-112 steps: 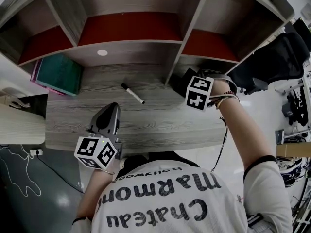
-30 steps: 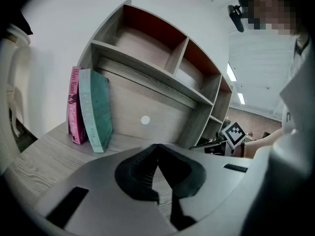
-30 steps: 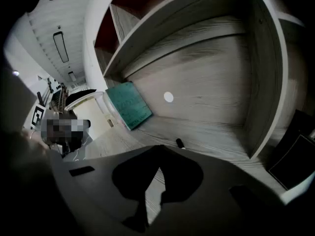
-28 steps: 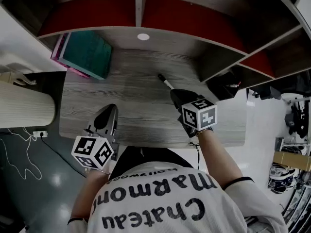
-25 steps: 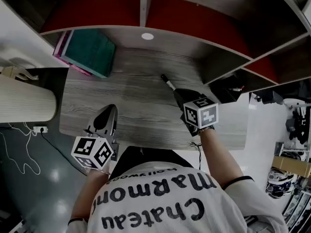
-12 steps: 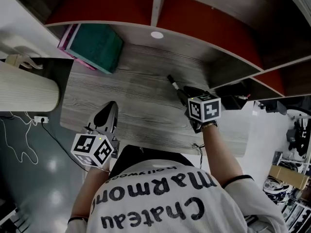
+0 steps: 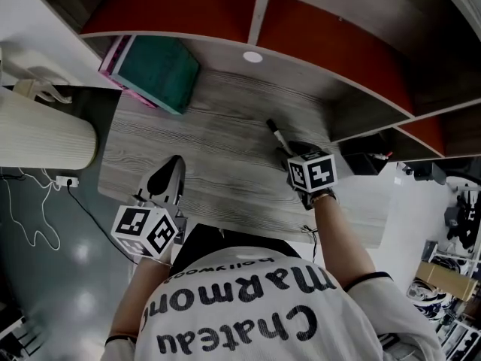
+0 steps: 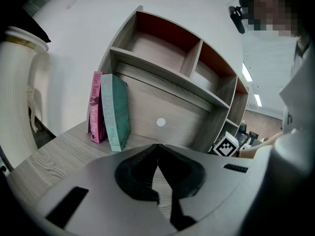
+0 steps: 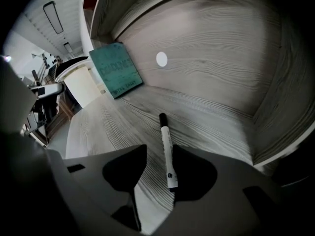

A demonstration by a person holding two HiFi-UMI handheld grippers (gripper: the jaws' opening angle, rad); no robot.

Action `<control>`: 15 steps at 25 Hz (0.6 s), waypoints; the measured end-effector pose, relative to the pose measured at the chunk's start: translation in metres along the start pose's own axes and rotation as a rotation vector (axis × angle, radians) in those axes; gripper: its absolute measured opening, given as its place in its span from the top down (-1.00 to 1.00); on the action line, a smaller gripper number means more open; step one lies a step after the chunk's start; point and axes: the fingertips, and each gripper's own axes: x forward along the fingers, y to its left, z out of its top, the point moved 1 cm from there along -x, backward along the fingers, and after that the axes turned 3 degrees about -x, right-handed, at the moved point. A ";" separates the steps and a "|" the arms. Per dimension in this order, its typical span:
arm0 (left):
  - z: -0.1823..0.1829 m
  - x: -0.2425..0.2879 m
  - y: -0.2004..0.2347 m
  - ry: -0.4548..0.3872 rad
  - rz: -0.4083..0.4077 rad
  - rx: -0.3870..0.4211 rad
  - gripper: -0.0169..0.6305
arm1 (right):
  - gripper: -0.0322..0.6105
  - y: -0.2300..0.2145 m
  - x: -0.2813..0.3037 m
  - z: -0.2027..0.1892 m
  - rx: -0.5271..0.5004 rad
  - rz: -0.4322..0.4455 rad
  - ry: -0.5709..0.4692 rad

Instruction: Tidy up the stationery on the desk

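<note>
A white marker (image 7: 276,134) with a black cap lies on the grey wood desk (image 7: 203,153). My right gripper (image 7: 294,152) points down over its near end. In the right gripper view the marker (image 9: 167,154) lies between the two fingers, closer to the right one. The right gripper (image 9: 160,149) has just been opening its jaws and is open, with no pad pressing on the marker. My left gripper (image 7: 171,174) hovers at the desk's near edge. In the left gripper view its tips (image 8: 157,147) meet with nothing between them.
A teal book (image 7: 158,72) and a pink book (image 7: 113,57) lean at the desk's back left, under the shelf unit (image 7: 259,21). A white round cap (image 7: 252,56) sits in the back panel. A dark object (image 7: 362,161) lies in the right cubby. A beige cylinder (image 7: 41,138) stands left of the desk.
My right gripper has left the right cubby, come over the marker and sunk towards it, and its jaws now stand apart round the near end. The left gripper stayed put.
</note>
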 end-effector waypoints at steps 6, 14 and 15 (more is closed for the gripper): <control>0.003 -0.002 0.004 -0.004 0.002 -0.001 0.91 | 0.35 -0.002 0.003 -0.004 -0.003 -0.031 0.031; 0.004 -0.003 0.008 -0.008 0.002 -0.004 0.90 | 0.41 0.001 0.008 -0.018 -0.015 -0.050 0.086; 0.004 -0.003 0.009 -0.008 0.002 -0.004 0.91 | 0.42 0.001 0.008 -0.017 -0.015 -0.055 0.087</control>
